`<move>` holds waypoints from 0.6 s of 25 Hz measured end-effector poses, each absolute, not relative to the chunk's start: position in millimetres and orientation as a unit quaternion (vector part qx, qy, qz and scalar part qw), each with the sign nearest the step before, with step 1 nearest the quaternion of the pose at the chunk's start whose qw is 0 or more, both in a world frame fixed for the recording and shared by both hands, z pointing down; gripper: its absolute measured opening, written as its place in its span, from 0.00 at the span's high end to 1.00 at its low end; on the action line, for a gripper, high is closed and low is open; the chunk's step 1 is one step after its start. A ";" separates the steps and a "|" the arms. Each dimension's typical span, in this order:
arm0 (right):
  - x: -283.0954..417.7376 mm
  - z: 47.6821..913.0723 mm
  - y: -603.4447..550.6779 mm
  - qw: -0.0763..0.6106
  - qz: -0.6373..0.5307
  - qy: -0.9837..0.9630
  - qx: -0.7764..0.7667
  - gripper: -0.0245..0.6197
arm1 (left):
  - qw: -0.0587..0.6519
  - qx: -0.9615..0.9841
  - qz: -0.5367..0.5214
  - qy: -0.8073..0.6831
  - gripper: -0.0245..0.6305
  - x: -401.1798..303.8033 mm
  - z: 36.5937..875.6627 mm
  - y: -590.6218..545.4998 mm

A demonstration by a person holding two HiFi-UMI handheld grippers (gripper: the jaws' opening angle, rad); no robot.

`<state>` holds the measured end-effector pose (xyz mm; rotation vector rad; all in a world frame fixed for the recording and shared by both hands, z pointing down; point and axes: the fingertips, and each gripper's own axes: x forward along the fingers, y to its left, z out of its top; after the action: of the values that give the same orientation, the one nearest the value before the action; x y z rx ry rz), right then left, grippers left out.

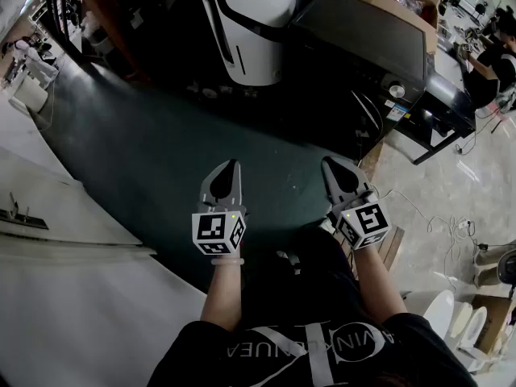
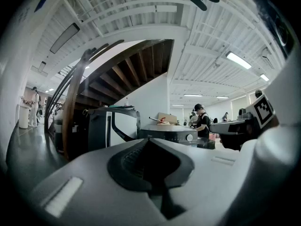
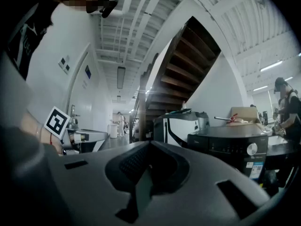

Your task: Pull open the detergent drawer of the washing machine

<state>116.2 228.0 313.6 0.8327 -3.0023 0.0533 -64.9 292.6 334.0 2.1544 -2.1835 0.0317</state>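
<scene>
**Approach stage: drawer not yet touched**

Standing well back from the washing machine (image 1: 367, 43), by the look of it, with the reach not yet begun. Holding the left tongs (image 1: 228, 168) and the right tongs (image 1: 337, 165) level and side by side over the dark floor (image 1: 145, 160). Clenched shut, both pairs, with nothing between the jaws. Looking along the left tongs: a dark cabinet ahead, a round knob (image 2: 190, 137) on its front panel. Looking along the right tongs: same cabinet, off toward the right edge.

Next, most likely: step in close, part one pair of tongs, line it up with the drawer front. Then catch the edge and pull straight out toward the body. Worth squaring up first, to keep the pull in line with the drawer's slide.

Hard to pick out: the detergent drawer itself. Presumably somewhere on that control panel near the knob, but too dark and too small to place, so no telling how far shut. Also unreadable: the clutter (image 2: 162, 120) on the lid. Just beside the machine, a white-and-black appliance (image 1: 250, 22), cut off at the top edge.
</scene>
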 end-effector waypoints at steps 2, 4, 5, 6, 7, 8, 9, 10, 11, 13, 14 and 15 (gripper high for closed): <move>115.2 315.2 227.9 0.020 0.012 -0.963 0.269 0.95 | 0.039 0.701 0.010 -0.712 0.95 -66.6 334.8 293.2; 113.9 316.6 228.8 0.023 0.011 -0.963 0.269 0.95 | 0.040 0.701 0.010 -0.712 0.95 -67.9 335.7 294.2; 113.2 317.0 229.5 0.023 0.011 -0.963 0.269 0.95 | 0.041 0.701 0.009 -0.712 0.95 -68.5 336.2 294.7; 112.4 317.2 230.1 0.023 0.012 -0.963 0.270 0.95 | 0.041 0.701 0.009 -0.712 0.95 -69.3 336.6 295.3; 111.6 317.1 230.7 0.022 0.012 -0.963 0.270 0.95 | 0.041 0.701 0.009 -0.712 0.95 -70.1 336.8 295.8; 110.7 316.7 231.3 0.022 0.011 -0.963 0.270 0.95 | 0.041 0.701 0.009 -0.712 0.95 -70.9 336.8 296.3; 110.1 316.4 231.9 0.022 0.011 -0.963 0.269 0.95 | 0.042 0.701 0.008 -0.712 0.95 -71.5 336.7 296.7; 109.8 316.1 232.4 0.022 0.011 -0.963 0.269 0.95 | 0.042 0.701 0.008 -0.712 0.95 -71.6 336.4 296.8; 109.8 315.9 232.6 0.021 0.011 -0.963 0.268 0.95 | 0.042 0.701 0.008 -0.712 0.95 -71.3 336.0 296.5; 110.2 314.9 232.4 0.018 0.011 -0.964 0.265 0.95 | 0.041 0.701 0.008 -0.712 0.95 -70.2 334.6 295.1; 110.2 314.1 232.0 0.018 0.010 -0.964 0.265 0.95 | 0.041 0.701 0.007 -0.711 0.95 -70.2 333.8 294.2; 110.1 313.5 231.0 0.018 0.009 -0.964 0.266 0.95 | 0.041 0.702 0.007 -0.711 0.95 -70.6 332.8 293.1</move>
<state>110.1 231.0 313.5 0.8263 -2.9931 0.0276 -70.6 293.1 332.8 2.1481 -2.1778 0.0201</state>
